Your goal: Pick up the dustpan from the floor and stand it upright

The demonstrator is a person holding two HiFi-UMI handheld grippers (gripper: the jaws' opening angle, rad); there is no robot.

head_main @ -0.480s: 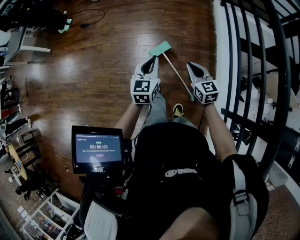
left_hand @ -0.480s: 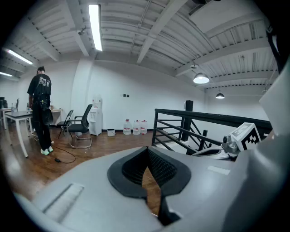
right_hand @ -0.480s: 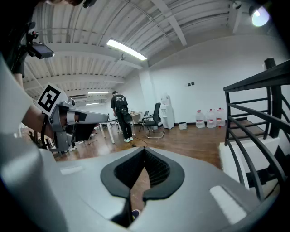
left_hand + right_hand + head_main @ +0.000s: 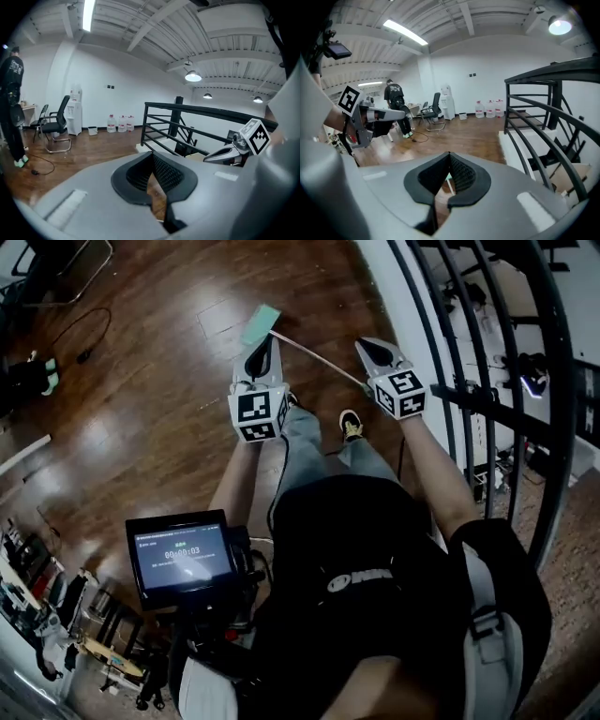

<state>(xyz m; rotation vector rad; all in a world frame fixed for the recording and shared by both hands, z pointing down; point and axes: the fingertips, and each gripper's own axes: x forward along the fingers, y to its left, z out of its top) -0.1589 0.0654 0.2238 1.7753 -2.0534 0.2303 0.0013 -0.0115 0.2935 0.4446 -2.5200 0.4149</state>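
From where I stand, both tools are up off the floor (image 4: 159, 409) and nothing is held. The left gripper (image 4: 262, 351) has its jaws together with nothing between them, and the right gripper (image 4: 371, 352) is pinched shut and empty too. So the step in hand looks like the reach, with the grasp not yet begun.

To do it well, I'd say a gripper needs to spread its jaws before it goes down, then come across the thin handle (image 4: 319, 357) squarely, so the rod sits between the pads and doesn't skid off the wood. A grip toward the free end should give leverage to swing the dustpan (image 4: 260, 324) up onto its pan. The railing (image 4: 487, 399) is close on the right gripper's outer side, so the lift should arc away from it.

The dustpan lies flat. Its teal pan is just beyond the left gripper's tip, and the handle slants back between the two grippers, ending just beside the right gripper's inner side.
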